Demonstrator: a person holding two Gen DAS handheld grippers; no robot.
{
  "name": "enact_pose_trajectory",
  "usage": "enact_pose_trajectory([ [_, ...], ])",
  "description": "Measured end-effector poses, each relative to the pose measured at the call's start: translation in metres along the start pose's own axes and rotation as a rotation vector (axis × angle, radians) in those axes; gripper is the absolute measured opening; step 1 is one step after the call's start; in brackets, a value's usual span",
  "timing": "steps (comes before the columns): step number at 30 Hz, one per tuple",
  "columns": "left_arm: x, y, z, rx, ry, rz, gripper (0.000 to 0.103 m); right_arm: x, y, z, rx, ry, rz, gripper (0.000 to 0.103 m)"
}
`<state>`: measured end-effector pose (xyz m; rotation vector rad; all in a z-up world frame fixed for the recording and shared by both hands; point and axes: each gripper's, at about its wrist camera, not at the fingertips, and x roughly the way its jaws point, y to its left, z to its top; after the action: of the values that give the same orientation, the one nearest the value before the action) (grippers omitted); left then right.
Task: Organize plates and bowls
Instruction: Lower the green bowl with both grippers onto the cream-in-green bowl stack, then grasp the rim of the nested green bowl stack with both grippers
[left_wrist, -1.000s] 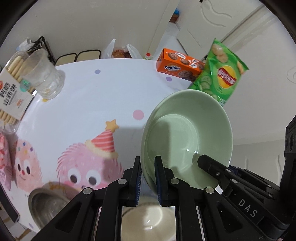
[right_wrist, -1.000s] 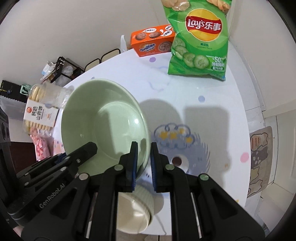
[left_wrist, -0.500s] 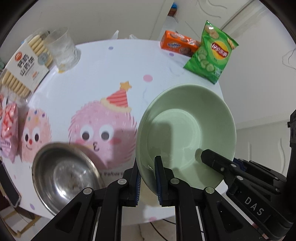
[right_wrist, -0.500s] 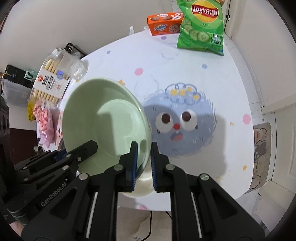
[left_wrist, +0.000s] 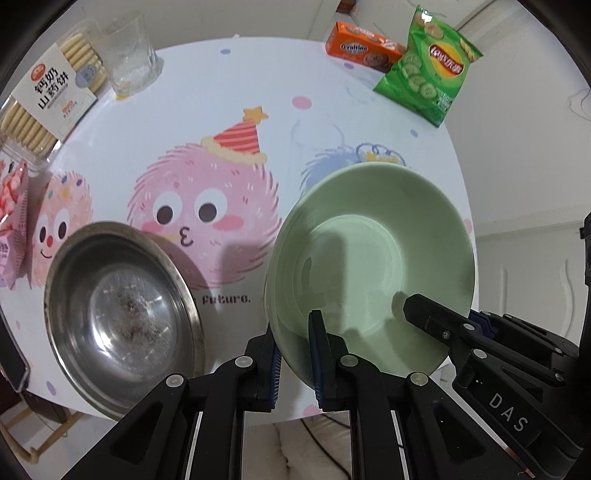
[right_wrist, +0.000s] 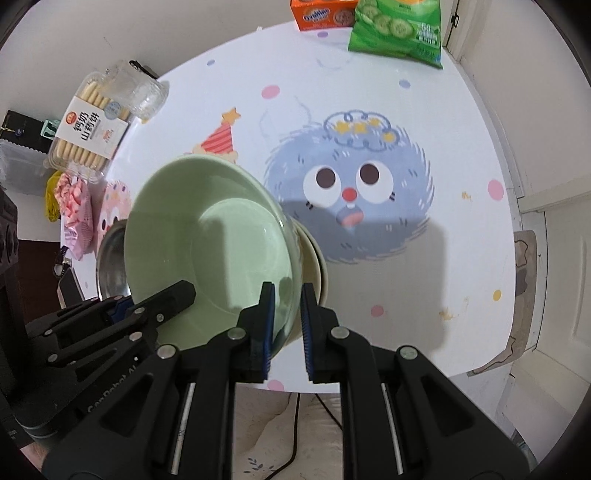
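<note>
Green bowl (left_wrist: 373, 266), held over the near edge of a round white table (left_wrist: 295, 74), is pinched at its rim from both sides by two black grippers. Left gripper (left_wrist: 294, 354) clamps the bowl's left rim between its blue-padded fingers; right gripper (right_wrist: 284, 325) clamps the opposite rim the same way. In the right wrist view a cream bowl (right_wrist: 316, 258) shows just behind and under the green one. A steel bowl (left_wrist: 122, 317) with crumbs inside sits on the table just left of the green bowl. The tabletop carries cartoon prints: a pink fuzzy face (left_wrist: 203, 206) with a party hat and a blue fuzzy face (right_wrist: 351, 192). At the far edge lie an orange biscuit box (left_wrist: 364, 46) and a green chip bag (left_wrist: 430, 68). At the far left stand a glass (left_wrist: 129, 62) and a cracker pack (left_wrist: 51, 96), with a pink snack bag (left_wrist: 13, 214) nearer.
</note>
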<state>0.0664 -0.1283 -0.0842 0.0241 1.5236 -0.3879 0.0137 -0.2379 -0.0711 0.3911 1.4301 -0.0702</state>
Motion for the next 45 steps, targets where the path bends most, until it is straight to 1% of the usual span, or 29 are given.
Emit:
enact_pose_trajectory([
  [5, 0.009, 0.002, -0.004, -0.006, 0.020, 0.004, 0.013, 0.010, 0.000, -0.005, -0.009, 0.028, -0.016, 0.015],
  [8, 0.014, 0.005, -0.006, -0.018, 0.035, -0.008, 0.013, 0.014, 0.000, -0.006, -0.017, 0.043, -0.031, 0.015],
  [13, 0.013, 0.005, -0.006, -0.013, 0.036, 0.001, 0.014, 0.016, 0.003, -0.006, -0.038, 0.053, -0.057, 0.015],
  [19, 0.015, 0.004, -0.006, -0.009, 0.049, 0.030, 0.014, 0.017, 0.010, -0.008, -0.088, 0.065, -0.099, 0.015],
  [23, 0.015, 0.001, -0.007, 0.012, 0.051, 0.045, 0.015, 0.020, 0.015, -0.008, -0.120, 0.077, -0.135, 0.016],
  [30, 0.015, 0.001, -0.006, 0.011, 0.053, 0.039, 0.019, 0.023, 0.018, -0.006, -0.139, 0.089, -0.164, 0.017],
  [36, 0.015, 0.002, -0.007, 0.014, 0.049, 0.018, 0.034, 0.023, 0.020, -0.007, -0.139, 0.097, -0.165, 0.017],
  [38, 0.014, 0.004, -0.007, 0.009, 0.042, 0.019, 0.042, 0.022, 0.019, -0.007, -0.129, 0.095, -0.159, 0.017],
  [40, 0.014, 0.008, -0.007, 0.000, 0.039, 0.016, 0.047, 0.020, 0.018, -0.006, -0.124, 0.091, -0.160, 0.017],
  [42, 0.014, 0.011, -0.008, -0.015, 0.041, 0.002, 0.048, 0.019, 0.016, -0.006, -0.120, 0.094, -0.149, 0.019],
  [44, 0.013, 0.015, -0.010, -0.033, 0.043, -0.015, 0.051, 0.017, 0.014, -0.006, -0.113, 0.090, -0.144, 0.025],
  [45, 0.012, 0.016, -0.010, -0.039, 0.041, -0.019, 0.053, 0.015, 0.012, -0.006, -0.107, 0.086, -0.139, 0.025],
])
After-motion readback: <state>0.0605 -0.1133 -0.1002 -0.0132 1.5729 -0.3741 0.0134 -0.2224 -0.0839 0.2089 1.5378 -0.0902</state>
